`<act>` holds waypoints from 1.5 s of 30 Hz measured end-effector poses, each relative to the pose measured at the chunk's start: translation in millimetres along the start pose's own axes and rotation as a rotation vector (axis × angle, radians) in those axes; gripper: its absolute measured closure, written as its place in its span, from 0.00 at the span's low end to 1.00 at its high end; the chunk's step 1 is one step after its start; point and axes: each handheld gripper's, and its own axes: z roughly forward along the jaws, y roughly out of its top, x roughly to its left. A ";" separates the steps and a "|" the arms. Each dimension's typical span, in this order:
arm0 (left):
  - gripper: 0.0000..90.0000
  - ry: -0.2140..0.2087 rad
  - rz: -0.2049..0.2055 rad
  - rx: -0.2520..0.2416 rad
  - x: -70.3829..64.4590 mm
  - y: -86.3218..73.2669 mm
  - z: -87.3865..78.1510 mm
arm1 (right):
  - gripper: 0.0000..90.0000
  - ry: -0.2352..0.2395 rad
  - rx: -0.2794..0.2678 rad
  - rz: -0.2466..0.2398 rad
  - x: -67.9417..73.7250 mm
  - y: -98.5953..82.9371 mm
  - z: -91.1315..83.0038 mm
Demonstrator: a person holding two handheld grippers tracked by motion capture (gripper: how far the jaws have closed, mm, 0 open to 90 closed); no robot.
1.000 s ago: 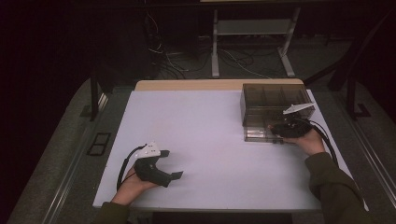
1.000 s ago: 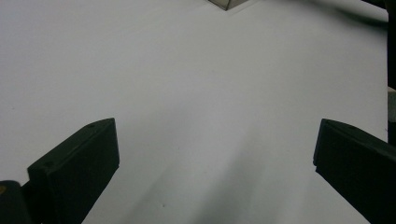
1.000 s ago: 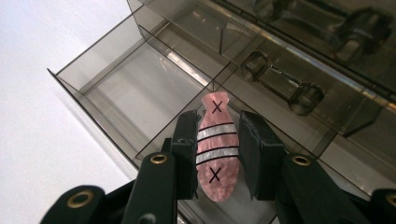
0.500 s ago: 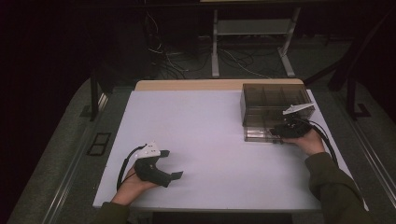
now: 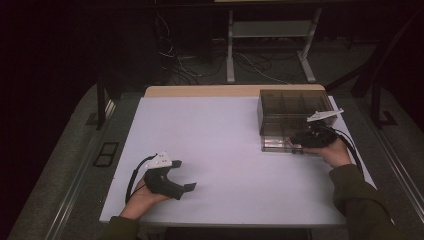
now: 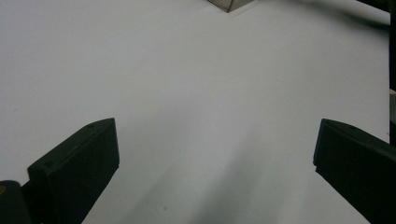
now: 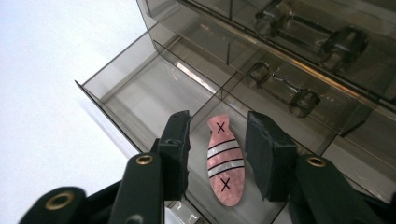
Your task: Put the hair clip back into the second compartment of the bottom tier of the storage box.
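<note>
A pink fish-shaped clip (image 7: 225,163) with white stripes and two black X marks lies flat in a compartment of the pulled-out drawer (image 7: 122,95). The drawer belongs to a smoked plastic organizer (image 5: 292,107) at the table's right rear. My right gripper (image 7: 218,119) reaches down into that drawer (image 5: 275,145). Its jaws stand on either side of the clip, with a sliver of gap on each side. In the high view the right gripper (image 5: 300,142) sits at the organizer's front. My left gripper (image 5: 184,175) rests on the white table near the front left, wide open (image 6: 215,135) and holding nothing.
The white table (image 5: 225,135) stretches bare between the two hands. The organizer's closed upper drawers (image 7: 303,60) have clear knob handles just beyond the right jaws. A corner of the organizer (image 6: 229,4) shows at the top of the left gripper view. Dark floor and cables lie behind the table.
</note>
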 end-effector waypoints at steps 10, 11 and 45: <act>0.00 -0.003 -0.007 -0.010 0.0 0.0 -1.0 | 0.52 -0.001 -0.033 -0.008 7.6 2.8 -5.6; 0.00 -0.002 -0.008 -0.010 0.1 0.0 -1.0 | 0.51 -0.003 -0.036 -0.008 8.1 2.9 -6.1; 0.00 -0.006 -0.002 -0.004 -0.4 -2.0 -1.8 | 0.35 0.013 -0.119 -0.018 44.2 -15.9 -21.8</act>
